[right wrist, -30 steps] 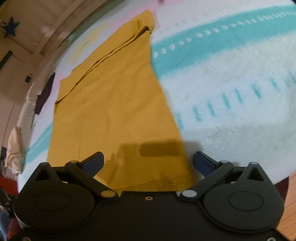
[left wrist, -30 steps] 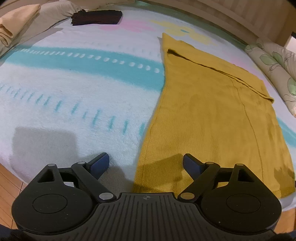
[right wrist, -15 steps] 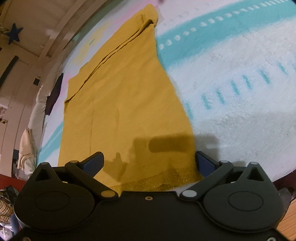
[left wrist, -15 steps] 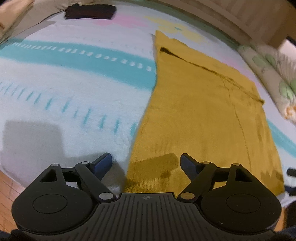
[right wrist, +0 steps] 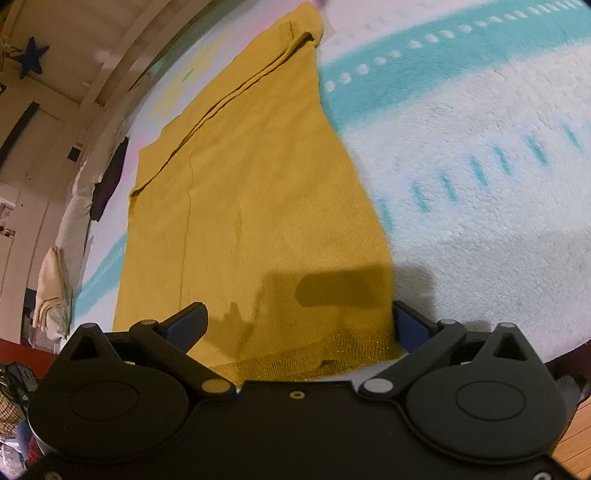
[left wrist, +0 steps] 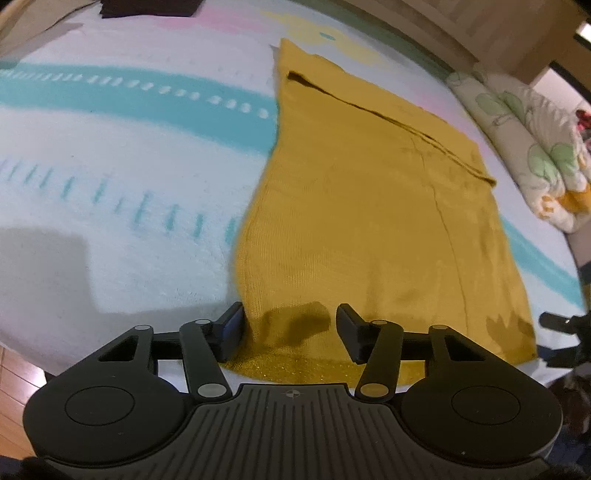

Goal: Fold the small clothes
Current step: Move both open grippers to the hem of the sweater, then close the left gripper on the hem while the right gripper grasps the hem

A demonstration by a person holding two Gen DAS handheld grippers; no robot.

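Note:
A mustard-yellow knit garment (left wrist: 369, 206) lies flat and lengthwise on the bed, its sleeves folded in at the far end. It also shows in the right wrist view (right wrist: 255, 192). My left gripper (left wrist: 290, 325) is open, its fingers astride the near left corner of the glittery hem (left wrist: 295, 367). My right gripper (right wrist: 299, 321) is open wide, its fingers astride the near right corner of the hem (right wrist: 314, 356). Neither gripper holds the cloth.
The bed is covered by a fluffy white blanket with teal stripes (left wrist: 122, 155). A dark folded garment (left wrist: 147, 6) lies at the far edge. A floral pillow (left wrist: 532, 155) sits at the right. Wooden floor (left wrist: 14, 373) lies below the bed's near edge.
Both grippers have moved forward and down to the near hem. The left gripper's fingers have narrowed around the corner. The right gripper stays wide open.

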